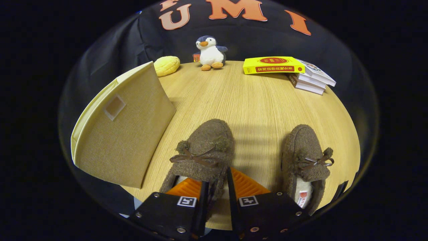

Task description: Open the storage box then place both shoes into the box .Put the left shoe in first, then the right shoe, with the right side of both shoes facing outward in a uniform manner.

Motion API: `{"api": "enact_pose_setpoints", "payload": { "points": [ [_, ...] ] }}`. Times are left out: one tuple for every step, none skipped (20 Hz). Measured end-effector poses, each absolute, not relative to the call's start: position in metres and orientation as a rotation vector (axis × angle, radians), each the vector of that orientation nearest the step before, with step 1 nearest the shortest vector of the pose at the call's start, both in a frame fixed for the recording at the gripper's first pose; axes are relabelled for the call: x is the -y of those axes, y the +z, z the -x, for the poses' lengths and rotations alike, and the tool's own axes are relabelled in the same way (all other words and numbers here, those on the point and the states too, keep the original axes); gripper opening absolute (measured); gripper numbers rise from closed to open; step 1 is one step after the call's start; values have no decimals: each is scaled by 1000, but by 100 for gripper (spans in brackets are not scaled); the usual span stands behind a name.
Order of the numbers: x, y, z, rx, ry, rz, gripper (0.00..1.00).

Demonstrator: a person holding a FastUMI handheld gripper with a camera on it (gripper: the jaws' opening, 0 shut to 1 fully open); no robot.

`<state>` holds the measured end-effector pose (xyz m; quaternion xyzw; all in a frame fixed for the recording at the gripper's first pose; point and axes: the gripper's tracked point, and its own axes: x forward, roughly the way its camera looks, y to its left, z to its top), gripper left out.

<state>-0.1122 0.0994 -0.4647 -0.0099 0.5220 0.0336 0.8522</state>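
Note:
Two brown fuzzy slippers with small bows lie on the wooden table [254,103], toes pointing away from me. My gripper [216,179] is at the left shoe [207,140]. One orange finger sits inside the shoe's opening and the other finger [249,185] lies against the outside of its right wall. That wall is pinched between them. The right shoe [304,150] lies apart, to the right of the fingers, with its white lining showing. The beige fabric storage box [130,134] stands just left of the held shoe, a small square patch on the side facing it.
At the table's far edge stand a plush penguin [210,53] and a yellow soft toy [166,65]. A yellow book [272,65] lies on a stack of books [311,80] at the far right. Bare wood stretches between the shoes and these things.

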Motion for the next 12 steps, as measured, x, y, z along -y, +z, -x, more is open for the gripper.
{"api": "enact_pose_setpoints", "payload": {
  "points": [
    [-98, -464, 111, -1095, 59, 38, 27],
    [-100, -463, 111, -1098, 55, 35, 17],
    [-103, -460, 109, -1093, 55, 17, 14],
    [-106, -454, 108, -1092, 55, -9, 9],
    [-108, -446, 106, -1090, 46, -18, 8],
    [-108, -436, 103, -1087, 41, -20, 6],
    [-109, -425, 101, -1077, 40, -25, 6],
    [-112, -411, 96, -1061, 38, -38, 5],
    [-115, -397, 93, -1046, 41, -60, 5],
    [-119, -380, 88, -1031, 38, -84, 5],
    [-123, -363, 84, -1016, 40, -109, 5],
    [-128, -346, 77, -998, 42, -127, 5]
  ]
}}
